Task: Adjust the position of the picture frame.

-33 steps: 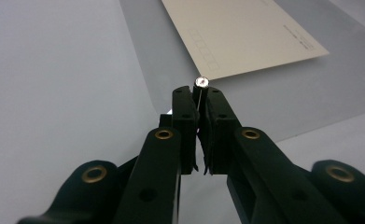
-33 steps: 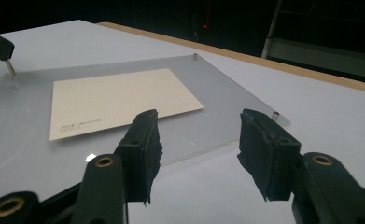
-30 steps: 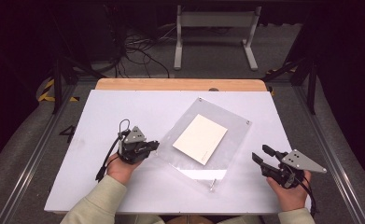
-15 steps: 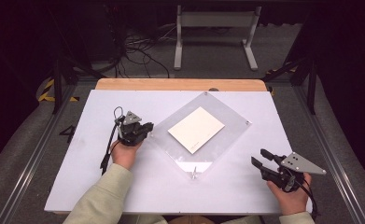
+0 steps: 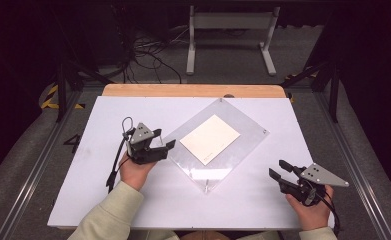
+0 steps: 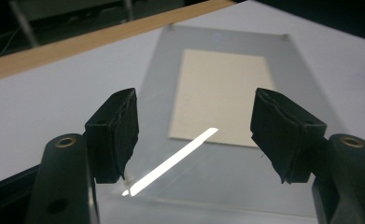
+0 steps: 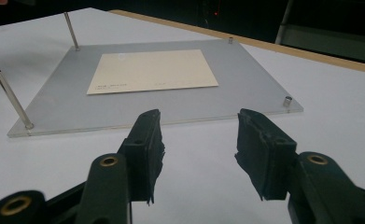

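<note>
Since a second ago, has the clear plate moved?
Yes. The clear plate has swung and slid toward the wooden strip; the left gripper, jaws just opened, is beside it.

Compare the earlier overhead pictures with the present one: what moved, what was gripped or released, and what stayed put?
The clear plate with its cream card swung round and slid toward the table's far edge, pulled by the left gripper. Its jaws have just been opening, letting go of the plate's corner. The right gripper stayed open near the front right, holding nothing.
</note>
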The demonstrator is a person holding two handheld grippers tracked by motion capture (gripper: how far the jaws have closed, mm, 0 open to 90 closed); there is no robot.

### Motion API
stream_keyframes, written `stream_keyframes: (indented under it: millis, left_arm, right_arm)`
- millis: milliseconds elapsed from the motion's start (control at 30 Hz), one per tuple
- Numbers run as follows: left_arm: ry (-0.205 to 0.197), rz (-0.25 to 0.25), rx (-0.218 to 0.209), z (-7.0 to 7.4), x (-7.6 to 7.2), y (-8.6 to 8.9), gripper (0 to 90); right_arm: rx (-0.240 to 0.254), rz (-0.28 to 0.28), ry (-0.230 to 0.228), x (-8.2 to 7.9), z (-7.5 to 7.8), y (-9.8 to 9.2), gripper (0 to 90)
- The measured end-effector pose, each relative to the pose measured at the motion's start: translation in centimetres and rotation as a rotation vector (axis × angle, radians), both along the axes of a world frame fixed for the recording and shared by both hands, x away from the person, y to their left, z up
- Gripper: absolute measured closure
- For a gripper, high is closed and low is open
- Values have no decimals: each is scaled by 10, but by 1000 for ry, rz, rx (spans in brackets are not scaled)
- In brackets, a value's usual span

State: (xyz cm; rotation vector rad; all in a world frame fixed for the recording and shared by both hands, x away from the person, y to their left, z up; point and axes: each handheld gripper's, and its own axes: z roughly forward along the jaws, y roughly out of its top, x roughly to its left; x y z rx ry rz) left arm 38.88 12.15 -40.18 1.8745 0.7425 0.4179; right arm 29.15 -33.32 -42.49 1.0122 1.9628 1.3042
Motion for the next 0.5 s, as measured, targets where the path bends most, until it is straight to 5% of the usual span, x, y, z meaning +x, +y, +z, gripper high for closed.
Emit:
stream_keyframes:
  millis: [133, 233, 333, 500]
  left_arm:
    - [-15, -177, -8, 4, -19, -22, 328]
    - [17, -275, -30, 4, -25, -33, 326]
    - [56, -336, -41, -1, -31, -44, 328]
    - [109, -383, 7, -17, -38, -65, 369]
  right_arm:
    - [0, 3, 3, 1, 0, 1, 494]
    - [4, 4, 8, 1, 0, 0, 491]
    - [3, 5, 6, 2, 0, 0, 490]
    - [3, 8, 8, 2, -1, 0, 490]
